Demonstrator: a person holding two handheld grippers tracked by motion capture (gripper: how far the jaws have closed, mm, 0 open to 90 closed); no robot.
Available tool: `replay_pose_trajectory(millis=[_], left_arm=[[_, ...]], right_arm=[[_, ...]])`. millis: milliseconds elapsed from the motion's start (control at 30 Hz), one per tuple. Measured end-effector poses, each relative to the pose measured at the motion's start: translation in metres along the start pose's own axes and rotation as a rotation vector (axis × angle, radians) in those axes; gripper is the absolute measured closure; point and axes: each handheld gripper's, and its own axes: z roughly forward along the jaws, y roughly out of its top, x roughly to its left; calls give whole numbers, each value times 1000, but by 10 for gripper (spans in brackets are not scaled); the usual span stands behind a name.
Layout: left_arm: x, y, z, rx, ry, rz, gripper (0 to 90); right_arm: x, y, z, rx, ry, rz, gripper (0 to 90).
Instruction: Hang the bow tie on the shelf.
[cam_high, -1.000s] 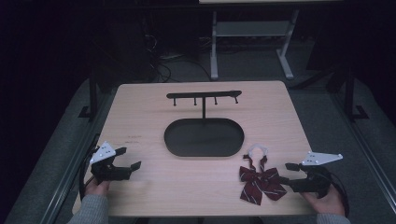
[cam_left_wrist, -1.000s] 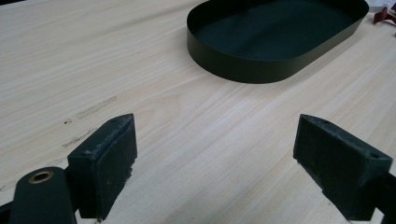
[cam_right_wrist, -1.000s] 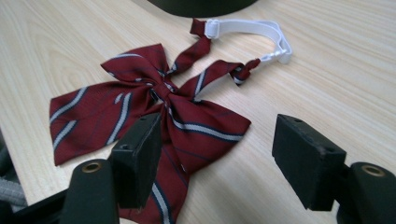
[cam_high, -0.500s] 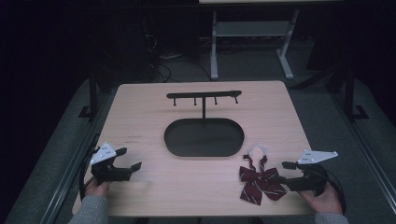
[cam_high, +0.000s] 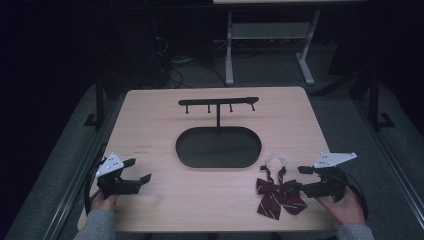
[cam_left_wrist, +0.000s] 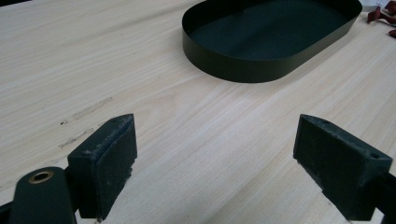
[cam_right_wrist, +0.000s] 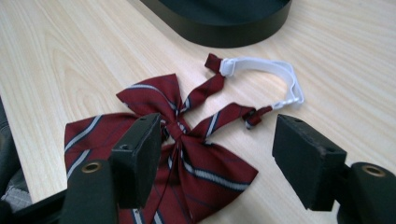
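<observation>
Burgundy striped bow tie lies on the table at nine o'clock of the right hand-held gripper, jaws apart; its strap runs toward twelve. The left hand-held gripper, also spread, is well apart.

No legible text or labels.

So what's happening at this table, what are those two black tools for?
A person sits at a wooden table holding a claw in each hand. The right claw is open and closing in on a dark red striped bow tie with a white strap, not gripping it yet. The left claw is open over bare wood. A black oval tray with a rack of hooks stands mid-table.
</observation>
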Motion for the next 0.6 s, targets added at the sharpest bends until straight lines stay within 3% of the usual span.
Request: replay_pose_trajectory(millis=[100, 600], left_arm=[[0, -1, -1, -15, 1, -20, 130], [1, 0, -1, -13, 4, -9, 130]], right_arm=[[0, 9, 2, 10, 7, -17, 318], [-13, 37, 13, 41, 40, -31, 330]])
